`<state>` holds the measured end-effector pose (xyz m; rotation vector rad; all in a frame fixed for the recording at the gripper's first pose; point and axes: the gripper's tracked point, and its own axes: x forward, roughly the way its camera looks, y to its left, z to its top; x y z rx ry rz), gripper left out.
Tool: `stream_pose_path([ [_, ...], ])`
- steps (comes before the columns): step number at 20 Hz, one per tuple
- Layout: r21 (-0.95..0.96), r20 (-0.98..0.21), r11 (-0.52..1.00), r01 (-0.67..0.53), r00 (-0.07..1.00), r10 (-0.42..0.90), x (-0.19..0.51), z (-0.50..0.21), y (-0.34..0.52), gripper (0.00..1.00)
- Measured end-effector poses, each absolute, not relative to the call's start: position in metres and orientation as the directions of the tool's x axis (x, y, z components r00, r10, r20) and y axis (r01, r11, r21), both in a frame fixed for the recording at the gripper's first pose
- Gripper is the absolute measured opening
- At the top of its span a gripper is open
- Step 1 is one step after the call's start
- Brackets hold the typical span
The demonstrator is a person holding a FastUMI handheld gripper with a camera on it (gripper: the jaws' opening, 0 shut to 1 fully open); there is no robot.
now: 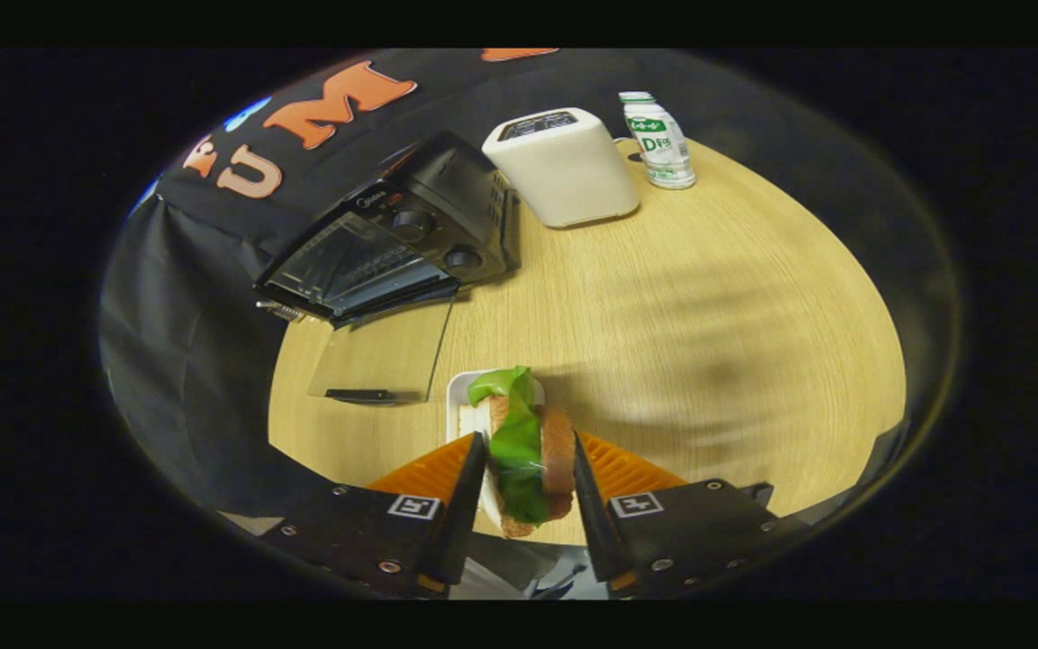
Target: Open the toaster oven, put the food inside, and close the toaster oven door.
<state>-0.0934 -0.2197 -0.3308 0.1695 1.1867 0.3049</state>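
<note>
A sandwich [519, 424] of bread, green lettuce and a brown filling stands on edge between my fingers, and my gripper [528, 439] is shut on it. Just behind it I see the rim of a white plate [456, 392]. Beyond the fingers and to the left stands the black toaster oven [433, 212], tilted in this view. Its glass door [384, 356] is folded down flat over the wooden table [708, 297], handle [357, 394] towards me. The oven's inside shows as a dark opening with a wire rack.
A white box-shaped appliance [564, 167] stands to the right of the oven at the back of the table. A small white and green bottle [659, 140] is beside it. Black cloth hangs off the table's left side.
</note>
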Motion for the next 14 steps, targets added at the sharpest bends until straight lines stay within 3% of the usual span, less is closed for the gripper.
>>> stream_pose_path([
  [5,0.293,-0.888,0.953,-0.072,0.348,0.3,-0.098,-0.315,-0.206,0.31],
  [14,0.221,-0.86,0.972,-0.074,0.455,0.23,-0.108,-0.243,-0.162,0.27],
])
